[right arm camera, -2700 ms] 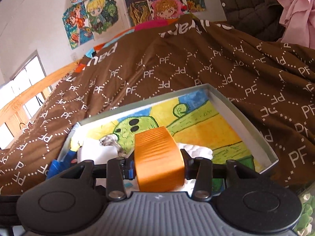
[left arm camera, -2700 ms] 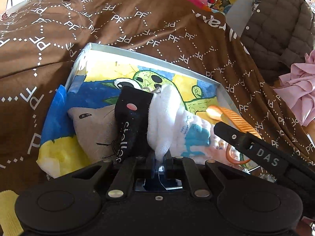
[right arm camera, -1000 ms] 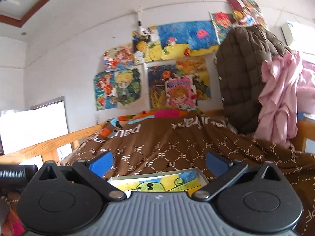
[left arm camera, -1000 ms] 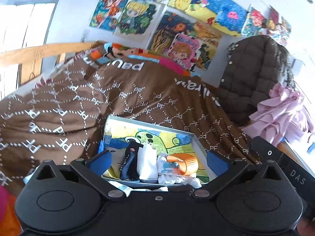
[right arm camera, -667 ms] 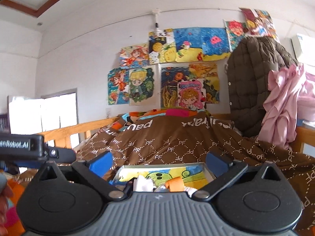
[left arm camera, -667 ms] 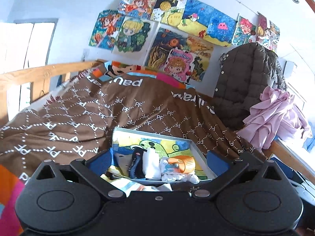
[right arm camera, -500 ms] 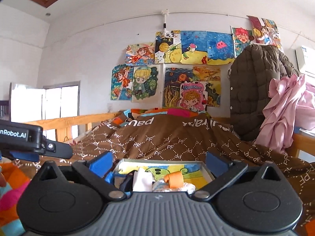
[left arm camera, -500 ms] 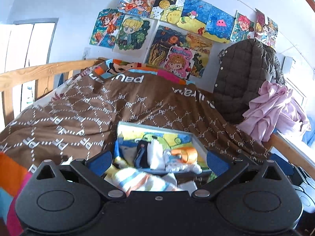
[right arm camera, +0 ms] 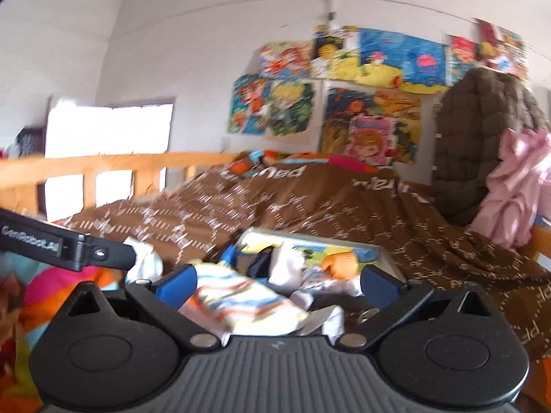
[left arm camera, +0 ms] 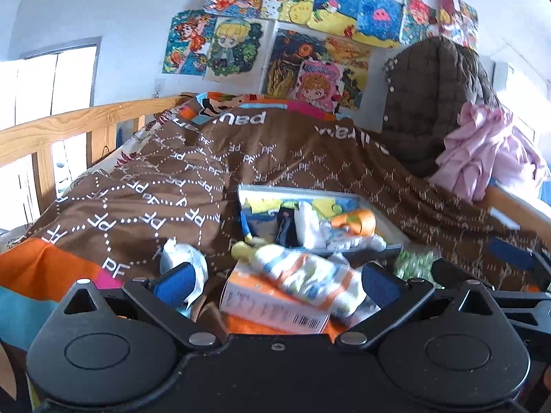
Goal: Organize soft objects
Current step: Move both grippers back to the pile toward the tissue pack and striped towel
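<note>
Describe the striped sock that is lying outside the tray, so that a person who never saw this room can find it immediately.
Start at the brown bedspread and find the shallow tray with a cartoon picture inside. The striped sock lies just in front of the tray, on an orange and white carton. Unlike the rolled socks inside the tray, it lies flat and has orange, blue and yellow stripes.

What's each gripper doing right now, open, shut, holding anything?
Left gripper: open and empty, above the striped sock.
Right gripper: open and empty, facing the same sock and the tray of rolled socks.
</note>
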{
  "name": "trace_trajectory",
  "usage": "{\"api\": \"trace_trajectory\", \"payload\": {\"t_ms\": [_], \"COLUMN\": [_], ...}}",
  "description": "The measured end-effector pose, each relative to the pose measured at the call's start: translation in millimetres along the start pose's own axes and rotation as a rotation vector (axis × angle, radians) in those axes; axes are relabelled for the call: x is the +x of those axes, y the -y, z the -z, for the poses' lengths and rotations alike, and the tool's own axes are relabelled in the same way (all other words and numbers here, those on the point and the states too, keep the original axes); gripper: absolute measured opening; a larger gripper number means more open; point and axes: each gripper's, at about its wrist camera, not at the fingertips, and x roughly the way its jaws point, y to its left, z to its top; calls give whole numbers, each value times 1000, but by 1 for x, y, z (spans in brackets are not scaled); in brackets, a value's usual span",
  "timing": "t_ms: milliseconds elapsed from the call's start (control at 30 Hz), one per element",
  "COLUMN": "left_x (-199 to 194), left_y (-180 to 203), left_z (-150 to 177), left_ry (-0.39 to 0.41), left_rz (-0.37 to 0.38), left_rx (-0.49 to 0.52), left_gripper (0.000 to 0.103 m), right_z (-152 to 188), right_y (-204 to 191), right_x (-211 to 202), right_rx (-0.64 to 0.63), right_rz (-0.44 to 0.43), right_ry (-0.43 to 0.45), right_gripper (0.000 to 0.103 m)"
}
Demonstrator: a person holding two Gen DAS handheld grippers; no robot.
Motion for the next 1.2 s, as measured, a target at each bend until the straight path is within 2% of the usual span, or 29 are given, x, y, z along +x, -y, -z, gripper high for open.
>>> {"api": "trace_trajectory", "payload": {"t_ms": [200,533,767,867,1033,1200], "left_x": [4,29,41,43,48,59], "left_y": [-14,-43,-58,-64,-66,-65], "left_z": [19,39,46,46,48,47], "left_ry": [-37,-100,-99,-73,-39,-36], "left_rz": [11,-5,-3,-39,-59,-82], "left_rx": [34,55,62,57,77,83], "left_gripper": [102,102,102,102,102,102], "right_z": [8,21,24,25,25,26], "right_y": [-28,-43,-51,-52,-52,-52], "right_x": [15,41,60,62,65,73], "right_rx": [-118,-158,-162,-157,-128,-87], "right_rz": [-42,-99,-84,-72,-63,-81], "right_ry": [-62,-163,-177,-171,-154,-139], "right_gripper": [103,103,103,103,103,103]}}
